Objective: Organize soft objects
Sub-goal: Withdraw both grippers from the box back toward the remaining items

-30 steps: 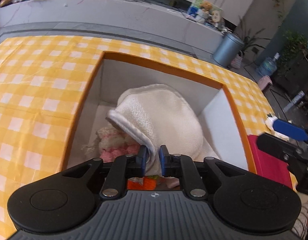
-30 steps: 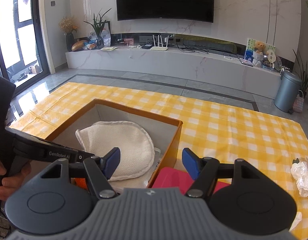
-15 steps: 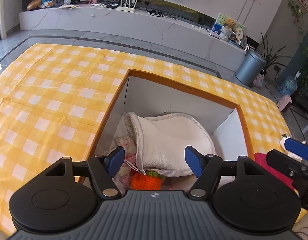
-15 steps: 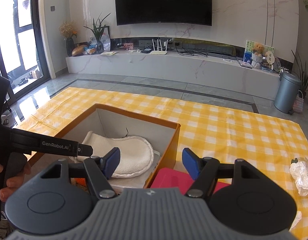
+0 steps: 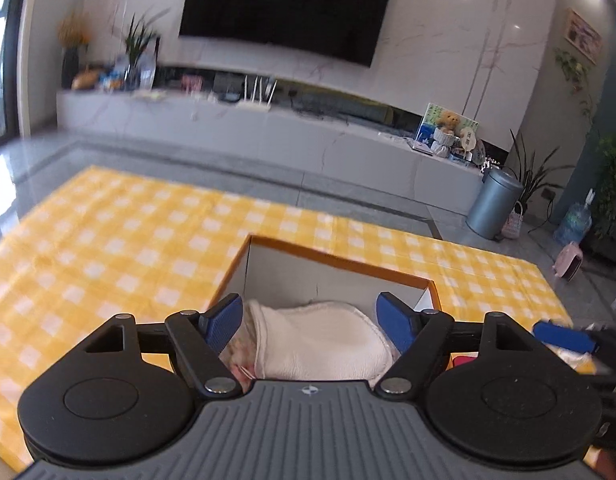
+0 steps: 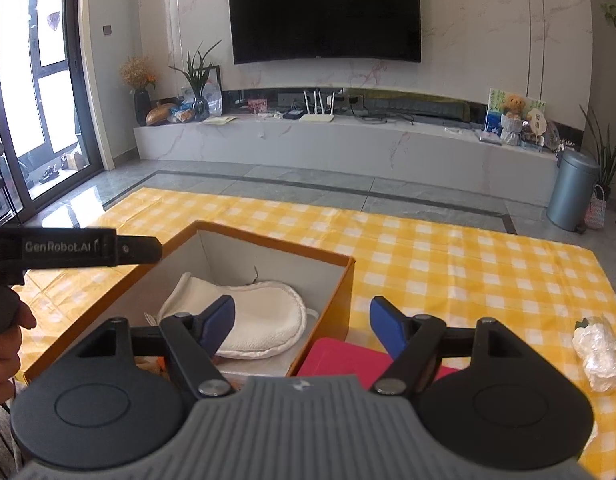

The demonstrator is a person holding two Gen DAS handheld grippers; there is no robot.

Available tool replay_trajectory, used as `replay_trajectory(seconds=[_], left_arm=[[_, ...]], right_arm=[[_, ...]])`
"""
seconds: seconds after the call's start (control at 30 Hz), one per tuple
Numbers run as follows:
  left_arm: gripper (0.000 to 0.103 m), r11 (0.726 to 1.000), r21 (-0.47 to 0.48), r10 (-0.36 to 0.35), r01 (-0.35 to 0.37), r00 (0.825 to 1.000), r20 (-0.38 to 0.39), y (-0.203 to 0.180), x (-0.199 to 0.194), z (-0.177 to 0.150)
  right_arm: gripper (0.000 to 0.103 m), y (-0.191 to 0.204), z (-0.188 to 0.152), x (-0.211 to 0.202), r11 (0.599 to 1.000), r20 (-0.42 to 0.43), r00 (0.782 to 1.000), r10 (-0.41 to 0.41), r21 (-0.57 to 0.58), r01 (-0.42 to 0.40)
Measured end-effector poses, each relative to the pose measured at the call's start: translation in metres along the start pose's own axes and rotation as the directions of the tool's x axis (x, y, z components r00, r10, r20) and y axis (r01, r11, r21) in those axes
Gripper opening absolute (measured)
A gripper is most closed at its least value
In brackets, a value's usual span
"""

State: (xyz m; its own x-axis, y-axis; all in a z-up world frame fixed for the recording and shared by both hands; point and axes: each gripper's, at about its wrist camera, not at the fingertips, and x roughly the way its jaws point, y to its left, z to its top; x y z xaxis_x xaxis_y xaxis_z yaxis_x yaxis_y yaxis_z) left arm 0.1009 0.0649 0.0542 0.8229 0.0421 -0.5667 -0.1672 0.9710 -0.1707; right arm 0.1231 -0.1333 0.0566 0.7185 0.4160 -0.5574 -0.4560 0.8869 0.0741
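Left gripper [image 5: 308,320], lower centre of the left wrist view: blue fingers [image 5: 224,322] spread wide and opening, nothing between them, above a white cloth pouch [image 5: 320,340] lying inside the orange-rimmed box [image 5: 336,258]. Right gripper [image 6: 302,326], lower centre of the right wrist view: fingers wide and opening, empty, over the box's right wall and a red item [image 6: 340,358]. The box sits on a yellow checked cloth [image 6: 448,256]; a crumpled white wrapper [image 6: 598,354] lies at the right edge.
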Motion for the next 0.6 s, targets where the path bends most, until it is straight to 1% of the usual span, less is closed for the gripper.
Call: replay_trajectory(seconds=[0.07, 0.13, 0.23, 0.37, 0.47, 0.53, 0.6], left_arm=[[0.090, 0.998, 0.057, 0.023, -0.025, 0.999, 0.030, -0.014, -0.008, -0.001], [0.090, 0.994, 0.097, 0.049, -0.054, 0.998, 0.049, -0.026, -0.014, -0.003], [0.090, 0.987, 0.146, 0.054, -0.063, 0.996, 0.065, -0.046, -0.020, -0.006], [0.090, 0.976, 0.216, 0.019, -0.031, 0.998, 0.054, -0.078, -0.026, -0.009], [0.090, 0.953, 0.301, -0.035, 0.020, 0.998, 0.046, -0.107, -0.030, -0.016], [0.090, 0.931, 0.361, -0.077, 0.061, 0.997, 0.032, -0.129, -0.031, -0.021], [0.090, 0.903, 0.419, -0.109, 0.097, 0.994, 0.005, -0.154, -0.028, -0.030]], right_arm=[[0.081, -0.004, 0.001, -0.012, 1.000, 0.021, 1.000, -0.015, -0.011, 0.015], [0.081, -0.009, 0.003, -0.024, 0.998, 0.047, 0.998, -0.042, -0.035, 0.044], [0.085, -0.021, 0.007, -0.043, 0.995, 0.081, 0.993, -0.081, -0.050, 0.085], [0.088, -0.048, 0.007, -0.071, 0.993, 0.104, 0.988, -0.111, -0.023, 0.114], [0.090, -0.074, 0.002, -0.091, 0.989, 0.125, 0.981, -0.149, 0.005, 0.149], [0.093, -0.093, 0.000, -0.101, 0.976, 0.138, 0.967, -0.217, 0.035, 0.214], [0.094, -0.112, -0.003, -0.109, 0.952, 0.143, 0.941, -0.305, 0.069, 0.298]])
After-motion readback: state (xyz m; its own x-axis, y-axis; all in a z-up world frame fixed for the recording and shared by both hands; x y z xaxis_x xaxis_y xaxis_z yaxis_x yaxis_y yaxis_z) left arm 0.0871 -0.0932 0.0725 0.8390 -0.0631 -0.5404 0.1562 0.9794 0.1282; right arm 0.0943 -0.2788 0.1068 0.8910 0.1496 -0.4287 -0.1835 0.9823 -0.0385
